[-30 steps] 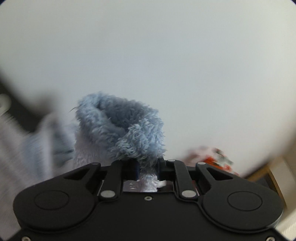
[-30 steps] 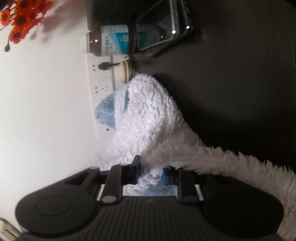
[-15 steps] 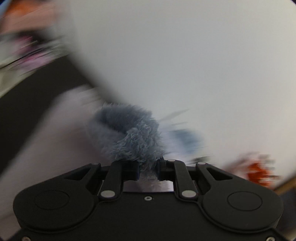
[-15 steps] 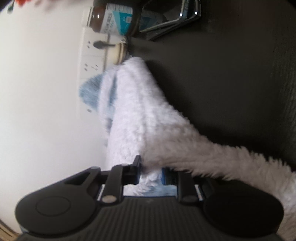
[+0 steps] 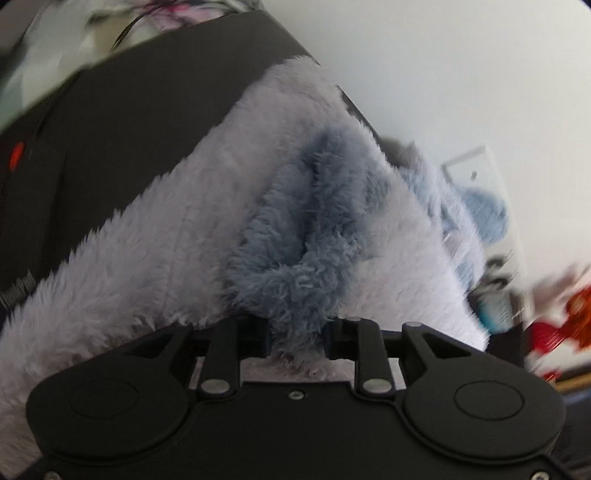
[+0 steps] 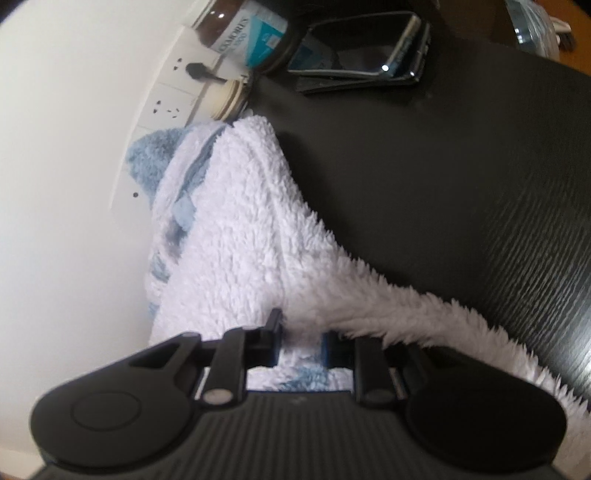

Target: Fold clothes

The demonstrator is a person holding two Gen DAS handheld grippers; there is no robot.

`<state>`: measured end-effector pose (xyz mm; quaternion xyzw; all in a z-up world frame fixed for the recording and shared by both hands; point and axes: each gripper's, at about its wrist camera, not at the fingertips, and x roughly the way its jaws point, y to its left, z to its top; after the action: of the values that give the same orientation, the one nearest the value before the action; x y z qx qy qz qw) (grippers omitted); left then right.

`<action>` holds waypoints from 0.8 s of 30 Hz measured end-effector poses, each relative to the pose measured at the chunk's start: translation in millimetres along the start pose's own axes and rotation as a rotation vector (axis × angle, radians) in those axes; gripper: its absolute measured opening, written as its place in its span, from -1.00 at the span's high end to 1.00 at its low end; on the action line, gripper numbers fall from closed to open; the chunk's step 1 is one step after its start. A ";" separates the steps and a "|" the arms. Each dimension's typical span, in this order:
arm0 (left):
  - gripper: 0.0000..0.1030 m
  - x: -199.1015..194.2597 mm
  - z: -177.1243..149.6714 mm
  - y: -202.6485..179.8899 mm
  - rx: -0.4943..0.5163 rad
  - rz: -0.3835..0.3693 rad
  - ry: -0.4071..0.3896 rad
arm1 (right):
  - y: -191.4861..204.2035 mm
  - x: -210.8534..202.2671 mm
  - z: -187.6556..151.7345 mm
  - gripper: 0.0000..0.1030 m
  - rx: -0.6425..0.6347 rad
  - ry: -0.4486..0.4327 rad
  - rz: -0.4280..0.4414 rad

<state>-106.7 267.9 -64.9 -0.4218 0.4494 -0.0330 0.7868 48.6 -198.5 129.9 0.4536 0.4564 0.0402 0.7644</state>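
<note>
White wall backs a dark wood-grain table point(image 6: 461, 192), and most of the near part of that table is covered by a fluffy white garment with pale blue parts.

Starting at the left tool point(image 5: 297, 341): its jaws are opening, with a tuft of blue fleece cuff point(image 5: 295, 251) sitting in the gap between them; the fibres look loose there rather than pinched, so I judge it is letting go. That cuff now lies on top of the white fleece garment point(image 5: 177, 229), which spreads away from the tool towards the far edge of the table and the wall.

The right tool point(image 6: 301, 341) is nearly together and clamped on a thick fold of the same garment point(image 6: 251, 236). From its jaws the cloth runs two ways: a bunched ridge going straight ahead towards the wall socket point(image 6: 166, 107), and a long fringe trailing off to the right along the table. So the long axis lies ahead of both tools, and the right hand is the one with a hold for the coming fold.

Hard to make out: both tool bodies hide the cloth directly beneath them, so the near hem is unseen. The left view is blurred at its right side, where only red and orange smears show. A brown jar point(image 6: 236, 33) and a dark case point(image 6: 365, 44) stand beyond the garment, near the wall
</note>
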 end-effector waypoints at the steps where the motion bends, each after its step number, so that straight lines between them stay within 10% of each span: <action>1: 0.06 -3.7 2.7 -2.8 -0.003 0.001 -0.001 | 2.4 -1.7 -0.1 0.56 -0.012 -0.002 -0.011; 7: -0.56 -45.4 14.8 -36.9 0.117 0.078 -0.136 | 35.8 -27.3 -2.5 0.29 -0.219 -0.047 -0.054; 13: -0.83 -47.8 6.8 -109.0 0.496 0.152 -0.182 | 87.5 -32.0 -23.9 -0.19 -0.555 -0.012 -0.123; 19: -0.85 17.2 -19.5 -124.2 0.655 0.238 -0.043 | 92.5 -19.0 -18.7 -0.20 -0.598 0.133 -0.295; 24: -1.00 60.8 -18.8 -107.6 0.636 0.365 0.040 | 100.2 -37.0 -9.7 -0.32 -0.582 0.109 -0.262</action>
<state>-49.3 160.7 -36.2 -0.0681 0.5000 -0.0384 0.8625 55.3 -151.1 225.8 0.1506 0.5206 0.0944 0.8351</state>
